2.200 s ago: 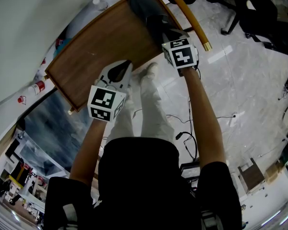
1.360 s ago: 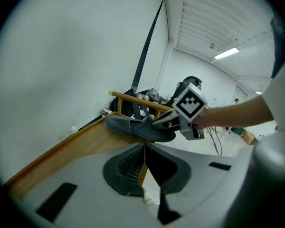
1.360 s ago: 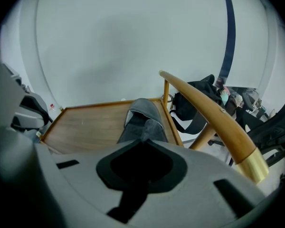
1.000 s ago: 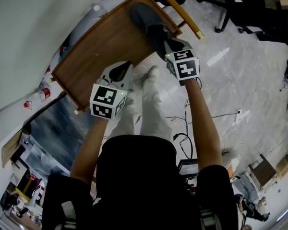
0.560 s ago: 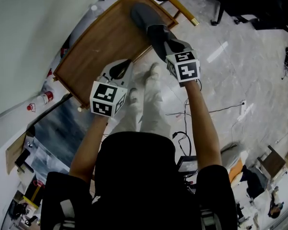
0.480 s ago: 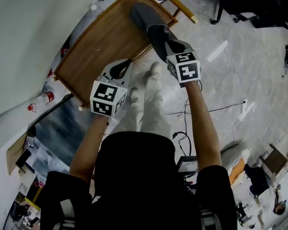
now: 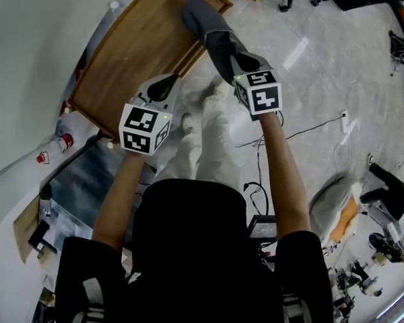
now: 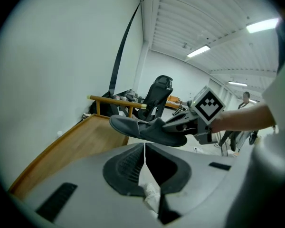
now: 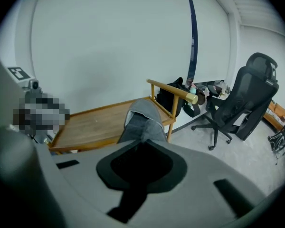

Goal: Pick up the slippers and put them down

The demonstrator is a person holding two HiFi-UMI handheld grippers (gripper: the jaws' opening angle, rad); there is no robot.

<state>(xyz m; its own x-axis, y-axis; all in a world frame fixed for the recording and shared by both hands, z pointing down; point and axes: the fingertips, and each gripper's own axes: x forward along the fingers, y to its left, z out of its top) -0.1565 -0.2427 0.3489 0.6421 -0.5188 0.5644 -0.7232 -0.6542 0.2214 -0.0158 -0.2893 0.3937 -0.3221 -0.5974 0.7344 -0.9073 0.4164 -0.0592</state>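
Head view | right gripper [image 7: 237, 62] grips grey slipper [image 7: 203, 20] | left gripper [image 7: 165, 86] jaws together

White wall [image 9: 109, 42], marble floor [image 7: 323, 93], wooden table [image 7: 135, 52], office chair [image 9: 256, 84]

Black short-sleeved top [image 7: 188, 247] and pale trousers [image 7: 212, 143] are worn. Grey left gripper [image 7: 165, 84] (10 o'clock) and right gripper [image 7: 240, 60] (1 o'clock) bear black-and-white marker cubes [image 7: 145, 128].

bright, even indoor light falls from ceiling strip lights [image 8: 199, 51] high beyond the wooden table [image 7: 141, 52], leaving a pale glare streak on the glossy floor [image 7: 293, 52] right of that table. both gripper views bow straight lines and go black at the corners. the slipper [image 7: 212, 29] over the table's far end is sharp, while the shoes [image 7: 212, 93] beside the table smear.
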